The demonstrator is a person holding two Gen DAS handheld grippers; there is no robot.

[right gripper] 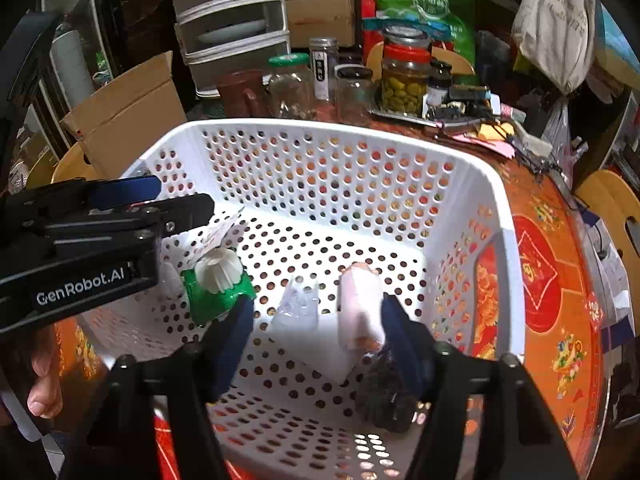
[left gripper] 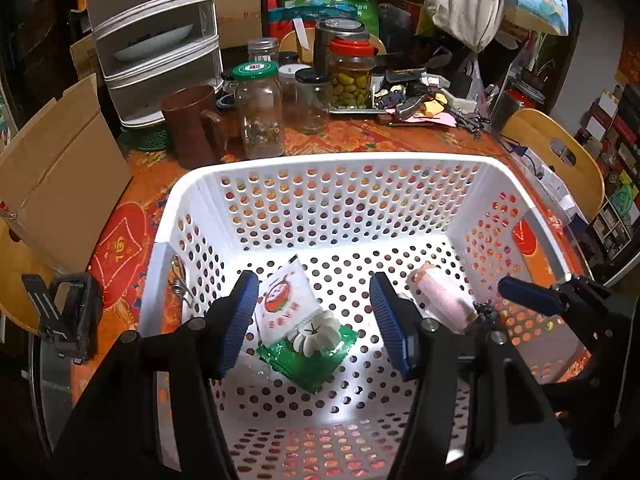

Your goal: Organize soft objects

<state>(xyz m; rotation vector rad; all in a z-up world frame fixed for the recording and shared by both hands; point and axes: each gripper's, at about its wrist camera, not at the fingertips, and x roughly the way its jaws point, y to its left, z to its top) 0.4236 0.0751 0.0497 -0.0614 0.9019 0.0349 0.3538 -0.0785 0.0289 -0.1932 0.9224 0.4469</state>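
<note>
Both grippers hang over the white basket [left gripper: 192, 216]. The left gripper [left gripper: 314, 312] gapes wide above the green packet [left gripper: 308, 360]. The right gripper's [right gripper: 316, 336] fingers are spread too, its right pad touching the pink roll [right gripper: 360, 300].

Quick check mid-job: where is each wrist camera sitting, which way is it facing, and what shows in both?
Left wrist: above the white basket's near-left side, facing down and forward; its own open left tool, and the right tool beyond.
Right wrist: above the near-right side, facing likewise; open right tool, left tool, a hand.
Shared: basket, green packet, pink roll, jars.
</note>
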